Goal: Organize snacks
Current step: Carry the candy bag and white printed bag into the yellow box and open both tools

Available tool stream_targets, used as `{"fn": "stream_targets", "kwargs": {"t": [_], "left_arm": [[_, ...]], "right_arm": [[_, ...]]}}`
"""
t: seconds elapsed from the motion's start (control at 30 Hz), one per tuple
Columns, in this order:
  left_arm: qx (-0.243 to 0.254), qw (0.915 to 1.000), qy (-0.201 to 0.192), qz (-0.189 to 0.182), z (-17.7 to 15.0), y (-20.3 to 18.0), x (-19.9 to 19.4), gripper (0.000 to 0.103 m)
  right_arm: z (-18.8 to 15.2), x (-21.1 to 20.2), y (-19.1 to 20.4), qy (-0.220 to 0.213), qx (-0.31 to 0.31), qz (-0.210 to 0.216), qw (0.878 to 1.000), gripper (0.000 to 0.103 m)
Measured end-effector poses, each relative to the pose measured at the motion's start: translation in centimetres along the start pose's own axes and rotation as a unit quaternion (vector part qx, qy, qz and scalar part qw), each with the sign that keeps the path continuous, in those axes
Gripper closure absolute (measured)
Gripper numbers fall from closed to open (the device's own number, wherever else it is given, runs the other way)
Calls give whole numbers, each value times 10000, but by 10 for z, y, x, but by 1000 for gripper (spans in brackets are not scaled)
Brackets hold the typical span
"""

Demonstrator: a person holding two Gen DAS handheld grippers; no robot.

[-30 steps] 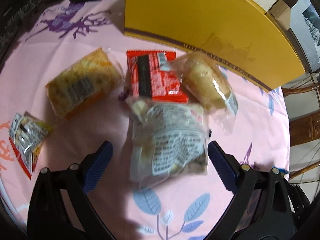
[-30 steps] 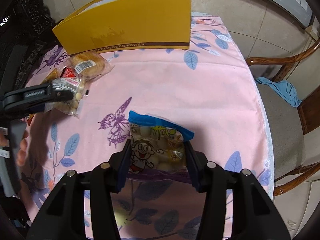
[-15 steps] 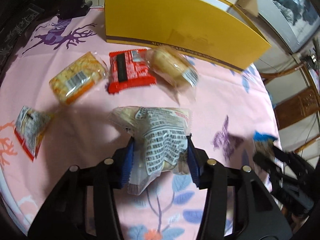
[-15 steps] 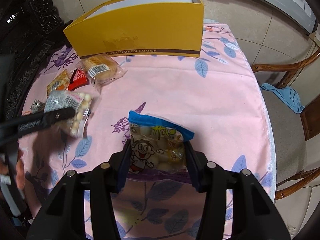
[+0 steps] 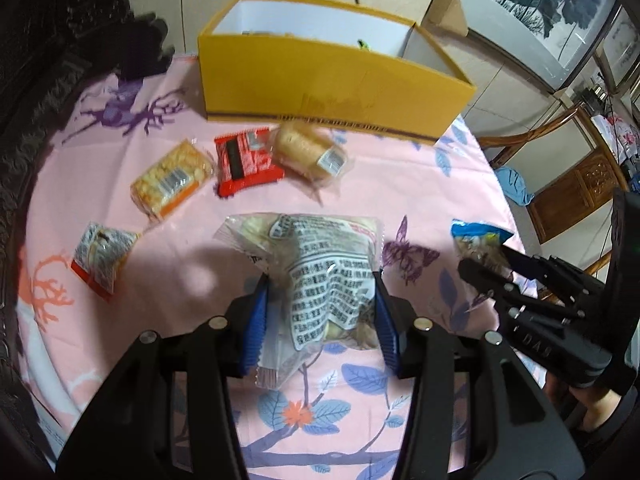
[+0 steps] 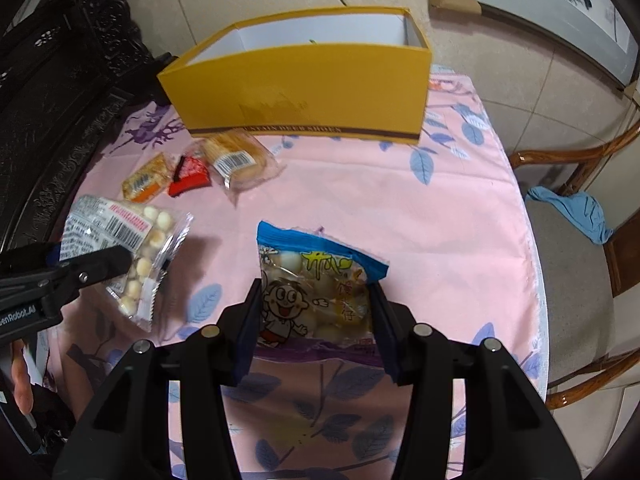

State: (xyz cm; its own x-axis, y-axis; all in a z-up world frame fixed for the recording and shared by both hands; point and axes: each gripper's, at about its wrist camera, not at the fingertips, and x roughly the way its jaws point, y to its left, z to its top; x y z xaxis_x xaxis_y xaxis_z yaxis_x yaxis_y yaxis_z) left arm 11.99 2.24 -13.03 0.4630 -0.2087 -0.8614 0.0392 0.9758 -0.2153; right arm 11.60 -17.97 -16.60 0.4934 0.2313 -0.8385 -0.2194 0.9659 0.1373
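Both grippers are clamped on snack bags above the pink tablecloth, the left gripper on a clear puff bag, the right gripper on a blue-topped cartoon bag, with four packets lying between them and the open yellow box.

Pink tablecloth, yellow box, snack packets

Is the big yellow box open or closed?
Open. The yellow box has no lid on top, and you can see its white inside walls from above. What's inside is mostly hidden.
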Motion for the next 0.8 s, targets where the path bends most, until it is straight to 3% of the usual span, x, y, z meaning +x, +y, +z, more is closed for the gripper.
{"fn": "stream_targets", "kwargs": {"t": [0.2,0.53,0.8], "left_arm": [[-60,9998,-207,-53,31,-1,-1,55],[-128,9967,-792,102,132,8,-2,55],[-74,9948,-1005,163,186,8,-7,55]], "right_arm": [[25,-6,10,-176,-62,124,9997,52],[133,-17,10,-856,-56,179,9962,52],[177,-19,5,-1080,-72,146,9940,52]]}}
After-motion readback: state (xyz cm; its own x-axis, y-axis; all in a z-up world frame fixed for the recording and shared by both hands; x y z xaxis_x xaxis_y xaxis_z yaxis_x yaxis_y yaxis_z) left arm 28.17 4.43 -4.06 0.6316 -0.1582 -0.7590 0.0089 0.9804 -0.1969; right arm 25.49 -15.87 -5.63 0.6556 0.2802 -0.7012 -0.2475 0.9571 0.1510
